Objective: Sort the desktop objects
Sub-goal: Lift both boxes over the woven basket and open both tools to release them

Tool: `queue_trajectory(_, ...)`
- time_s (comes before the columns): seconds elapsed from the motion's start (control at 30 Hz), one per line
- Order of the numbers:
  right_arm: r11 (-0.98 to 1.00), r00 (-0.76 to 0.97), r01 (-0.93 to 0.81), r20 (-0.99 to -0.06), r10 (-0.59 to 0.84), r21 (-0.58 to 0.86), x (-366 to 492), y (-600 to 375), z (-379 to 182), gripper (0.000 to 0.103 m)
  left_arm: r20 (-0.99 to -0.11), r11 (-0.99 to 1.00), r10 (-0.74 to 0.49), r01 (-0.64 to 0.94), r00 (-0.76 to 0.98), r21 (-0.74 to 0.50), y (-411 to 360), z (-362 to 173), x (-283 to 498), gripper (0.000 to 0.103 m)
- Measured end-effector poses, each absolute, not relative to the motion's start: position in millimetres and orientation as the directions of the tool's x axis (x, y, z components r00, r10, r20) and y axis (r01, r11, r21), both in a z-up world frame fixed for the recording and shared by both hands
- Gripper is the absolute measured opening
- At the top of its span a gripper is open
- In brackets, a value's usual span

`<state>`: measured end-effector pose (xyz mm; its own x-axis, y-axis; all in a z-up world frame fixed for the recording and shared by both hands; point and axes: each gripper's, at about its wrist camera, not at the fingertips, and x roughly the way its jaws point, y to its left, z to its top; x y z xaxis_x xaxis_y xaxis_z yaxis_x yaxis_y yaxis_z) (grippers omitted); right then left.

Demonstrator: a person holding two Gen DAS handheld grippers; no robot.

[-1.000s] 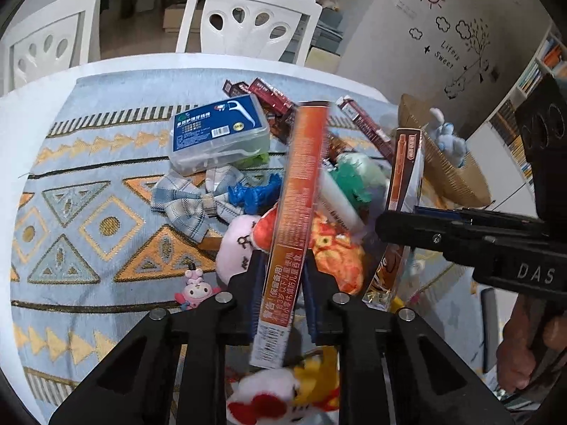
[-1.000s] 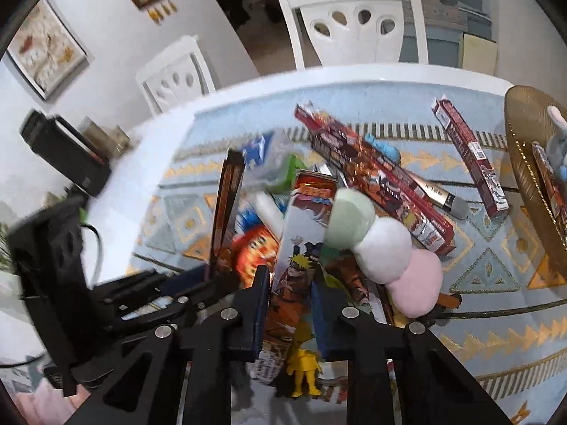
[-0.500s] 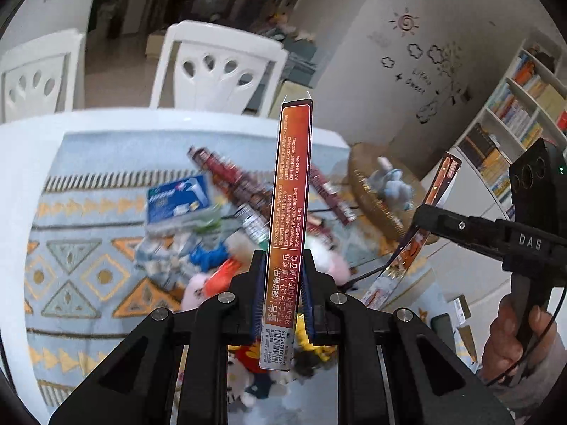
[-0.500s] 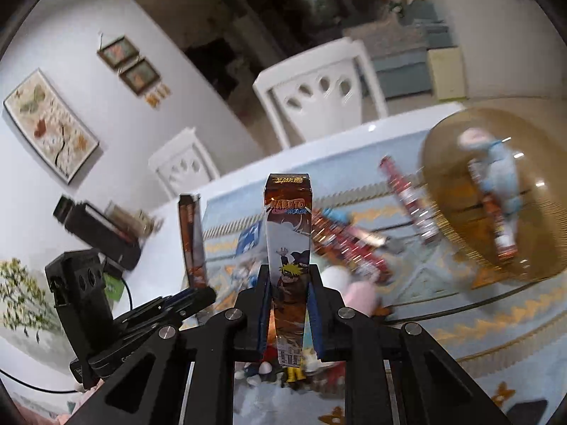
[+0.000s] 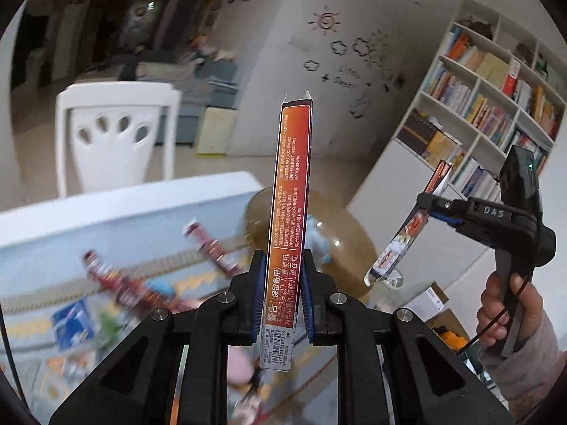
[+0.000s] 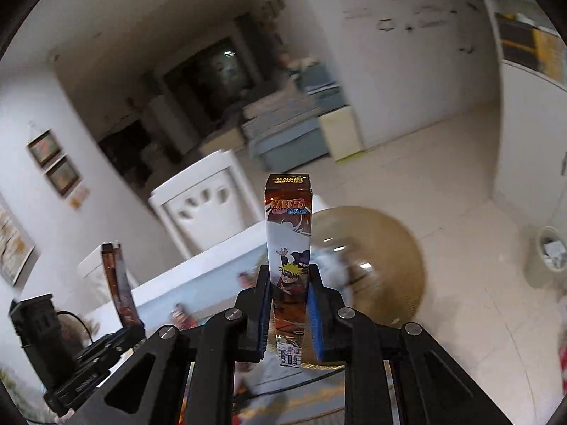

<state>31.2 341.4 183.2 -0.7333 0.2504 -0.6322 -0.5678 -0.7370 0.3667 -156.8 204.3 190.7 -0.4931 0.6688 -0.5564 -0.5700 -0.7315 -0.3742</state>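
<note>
My left gripper (image 5: pixel 281 295) is shut on a long orange card box (image 5: pixel 288 212) that stands upright between its blue pads, raised well above the table. My right gripper (image 6: pixel 290 313) is shut on a similar slim box with a cartoon ninja print (image 6: pixel 290 248), also upright. From the left wrist view the right gripper (image 5: pixel 423 205) shows at the right, held by a hand (image 5: pixel 510 308), its box (image 5: pixel 407 233) slanting down. In the right wrist view the left gripper's box (image 6: pixel 118 283) rises at the lower left.
A round woven basket (image 5: pixel 351 233) with a blue plush toy (image 5: pixel 319 241) sits at the table's right end. Red card boxes (image 5: pixel 212 248) and other blurred items lie on the patterned cloth (image 5: pixel 42 265). A white chair (image 5: pixel 113 138) stands behind; a bookshelf (image 5: pixel 478 106) is to the right.
Both grippers have risen with their boxes and swung right toward the basket end. The table clutter has dropped lower in both views and blurred.
</note>
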Motion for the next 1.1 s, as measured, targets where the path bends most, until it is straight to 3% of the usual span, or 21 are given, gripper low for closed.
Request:
queue_trajectory(0.23,-0.723,-0.647,-0.639,-0.692,0.321,0.263,15.1,364.6,167.1,0.018,-0.553,-0.684,0.714,-0.596,-0.429,-0.421,258.9,176.5,-191.2,0.015)
queue_trajectory(0.47,-0.709,-0.539,-0.673,-0.796,0.276,0.210,-18.0,381.9,123.3,0.018,-0.590,-0.671,0.720,-0.588,-0.367,-0.453,292.3,140.7,-216.0,0.016)
queue_trajectory(0.53,-0.708,-0.528,-0.673,-0.809,0.257,0.215,-24.5,387.3,115.2,0.023,-0.617,-0.672,0.714,-0.572,-0.331,-0.471,301.9,126.3,-225.8,0.022)
queue_trajectory(0.57,-0.700,-0.520,-0.683,-0.812,0.267,0.207,-27.4,389.6,112.3,0.036,-0.631,-0.672,0.712,-0.560,-0.308,-0.485,304.7,118.8,-229.6,0.033)
queue_trajectory(0.6,-0.692,-0.516,-0.693,-0.810,0.280,0.202,-27.9,390.8,111.2,0.044,-0.640,-0.672,0.712,-0.546,-0.291,-0.500,307.0,112.0,-232.8,0.035)
queue_trajectory(0.7,-0.690,-0.530,-0.690,-0.801,0.277,0.218,-28.7,393.5,109.8,0.045,-0.658,-0.679,0.706,-0.514,-0.260,-0.525,309.4,94.3,-238.4,0.040)
queue_trajectory(0.87,-0.763,-0.579,-0.586,-0.800,0.159,0.273,-50.1,372.2,100.3,0.045,-0.654,-0.683,0.710,-0.479,-0.262,-0.551,292.0,91.7,-234.2,0.042)
queue_trajectory(1.1,-0.681,-0.650,-0.477,-0.745,-0.152,0.556,-87.2,355.9,70.8,0.045,-0.631,-0.682,0.726,-0.399,-0.273,-0.612,257.7,94.7,-233.9,0.042)
